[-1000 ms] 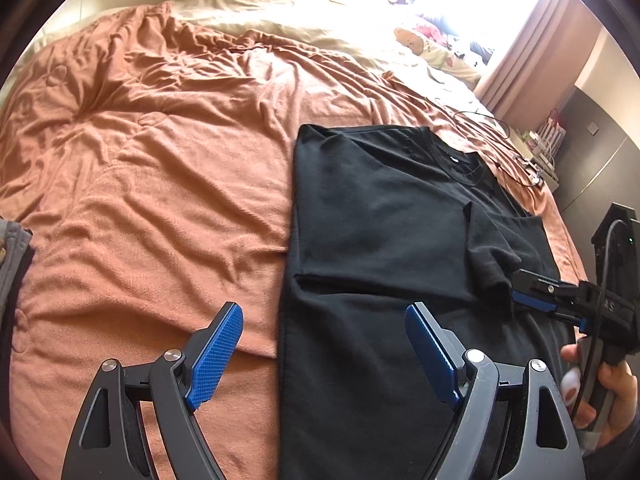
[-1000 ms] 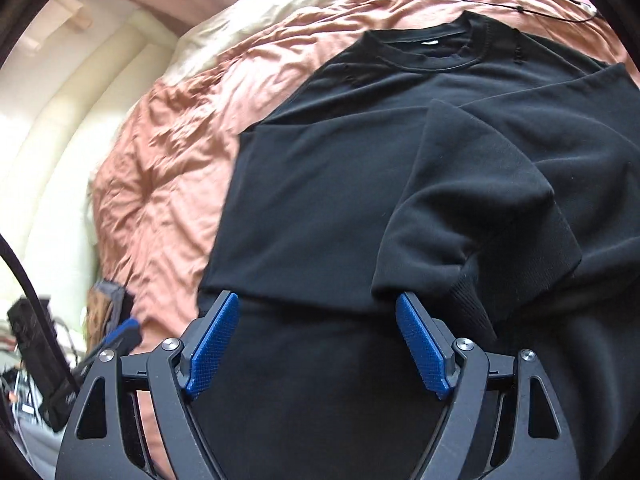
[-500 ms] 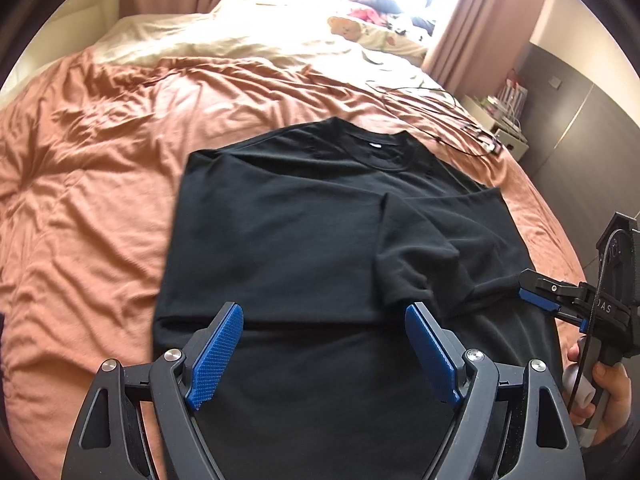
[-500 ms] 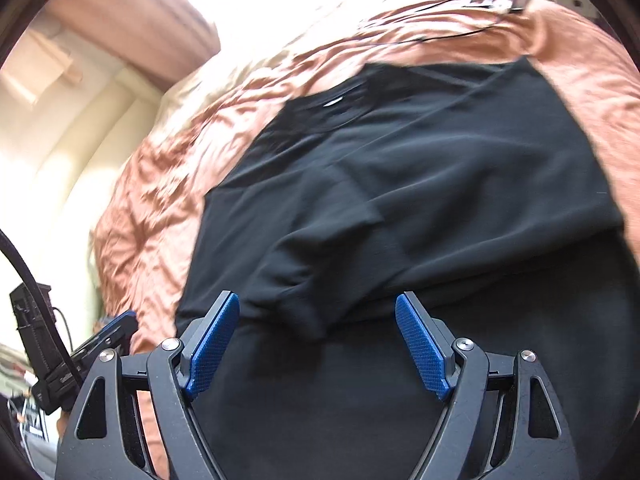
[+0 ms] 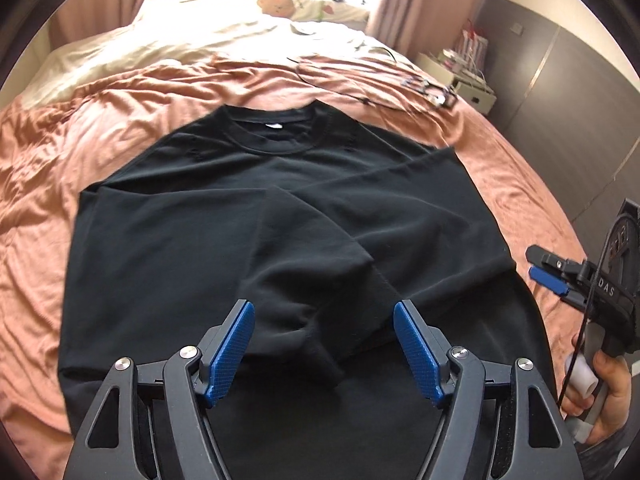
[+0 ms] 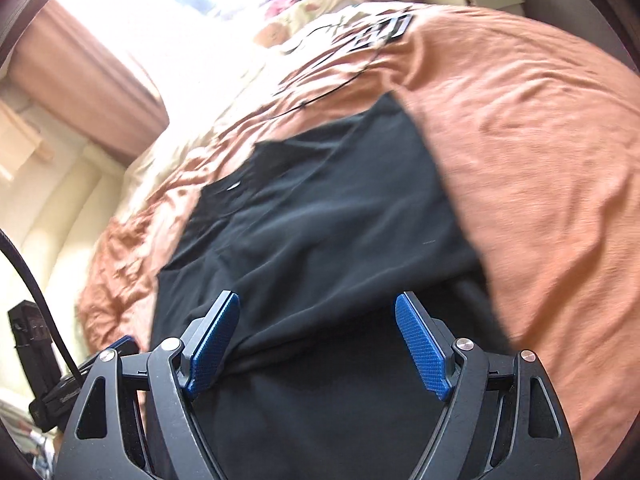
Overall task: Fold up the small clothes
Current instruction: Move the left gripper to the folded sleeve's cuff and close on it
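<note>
Black T-shirt (image 5: 208, 248) lay face up on the bed's rust-orange cover (image 5: 80, 128), its collar (image 5: 276, 136) toward the far, sunlit end. Both side parts had been folded inward across the chest, and the sleeve from the right side lay rumpled over the middle, its cuff (image 5: 316, 336) ending between the blue pads of the left gripper (image 5: 322, 346). That gripper hovered with its jaws spread wide, holding nothing; whether the pads touched the cloth could not be told, because the black fabric swallowed its own edges. The shirt's lower part ran out of frame behind the gripper body, so the hem was cut off.

At the right edge of the left wrist view the right gripper (image 5: 546, 276) appeared side-on, its handle in a hand (image 5: 608, 392) partly cropped by the lens rim; from that angle its fingers overlapped. The right wrist view, smeared by motion, showed that gripper (image 6: 320, 344) spread apart and empty above the shirt's (image 6: 340, 240) right side, near the folded edge. Creases there were hard to read.

Thin black cables (image 5: 376, 92) trailed over the cover beyond the collar, ending in a small tangle too blurred to identify. Farther off, washed out by window glare, lay a cream sheet (image 5: 168, 52) and possibly a patterned pillow (image 5: 296, 6).
</note>
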